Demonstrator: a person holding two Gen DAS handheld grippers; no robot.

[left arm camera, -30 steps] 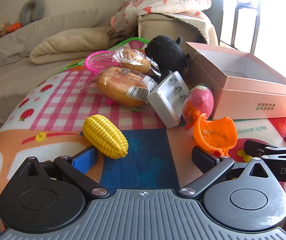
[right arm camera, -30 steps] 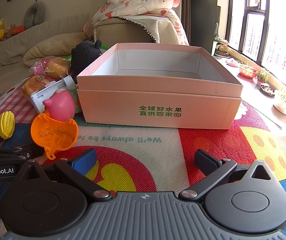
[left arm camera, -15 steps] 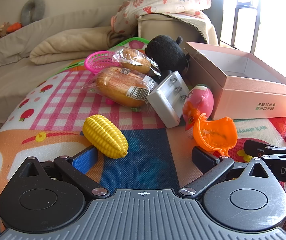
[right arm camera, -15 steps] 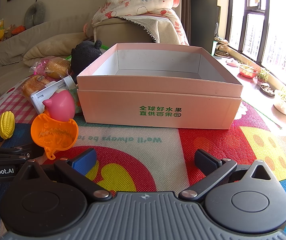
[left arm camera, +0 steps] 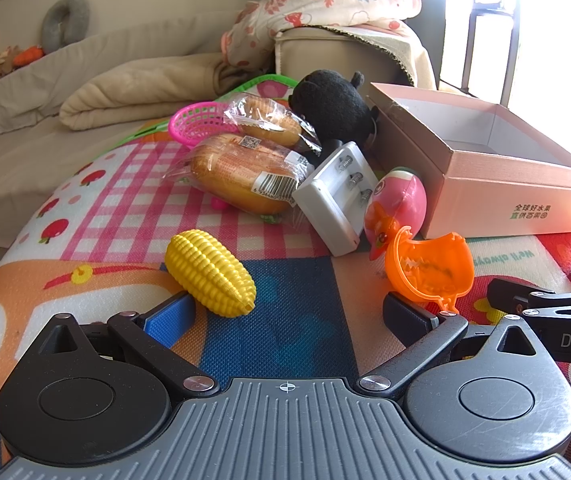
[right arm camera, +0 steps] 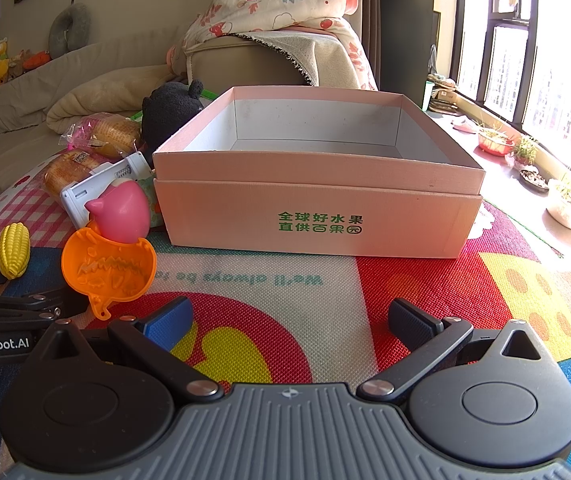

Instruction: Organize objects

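Note:
An open pink box stands on the play mat, empty inside; it also shows in the left wrist view. Left of it lie a yellow toy corn, an orange mould, a pink egg toy, a white battery charger, two wrapped breads, a pink basket and a black plush. My left gripper is open and empty, low over the mat just before the corn. My right gripper is open and empty in front of the box.
The colourful mat lies on a low surface beside a beige sofa with blankets. A window sill with small plant pots runs along the right. The other gripper's arm lies at the left edge of the right wrist view.

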